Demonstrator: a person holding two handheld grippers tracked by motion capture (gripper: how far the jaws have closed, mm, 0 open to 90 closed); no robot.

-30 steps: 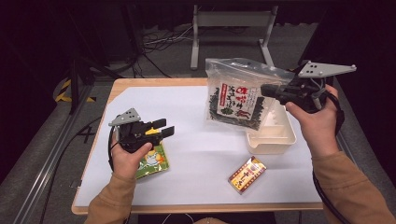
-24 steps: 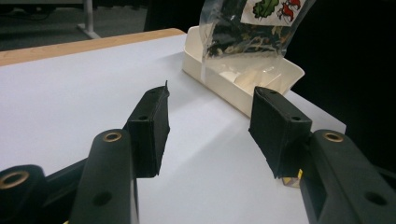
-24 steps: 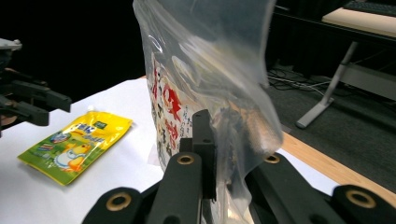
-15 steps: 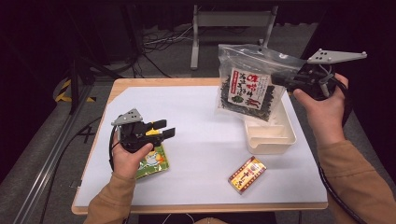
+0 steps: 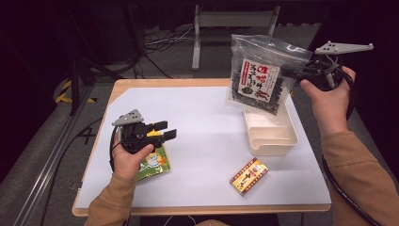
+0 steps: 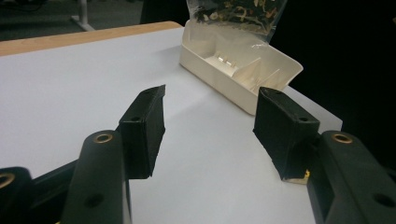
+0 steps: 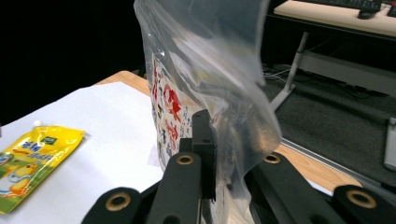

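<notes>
Lifted higher and carried toward the table's far right corner since the earlier frames, the clear seaweed bag [image 5: 258, 77] now hangs in the air above the far end of the cream tray [image 5: 272, 136] — a second ago it hung lower, in front of that tray.

At the left, the left gripper [image 5: 157, 133] is held over the near left part of the white sheet on the table [image 5: 207, 122], level and pointing toward the tray. Its jaws have just been opening and stand spread with nothing between them; in the left gripper view only bare sheet lies in the gap, with the divided tray [image 6: 243, 70] beyond and the bottom of the bag [image 6: 233, 14] hanging over it. Under the left hand [image 5: 129, 157] lies a green and yellow snack pouch [image 5: 153, 162], flat on the sheet close to the left edge.

Nearer the front edge, right of the middle, a red and yellow box [image 5: 249, 175] lies flat on the sheet, apart from the tray.

At the right, the right gripper [image 5: 294, 74] pinches the bag by its right side — jaws pressed together on the plastic, as the right gripper view shows, where the film [image 7: 210, 93] folds between the black jaws. The bag hangs tilted, its printed label facing the person. The pouch [image 7: 32, 154] also shows in that view, lying on the sheet.
</notes>
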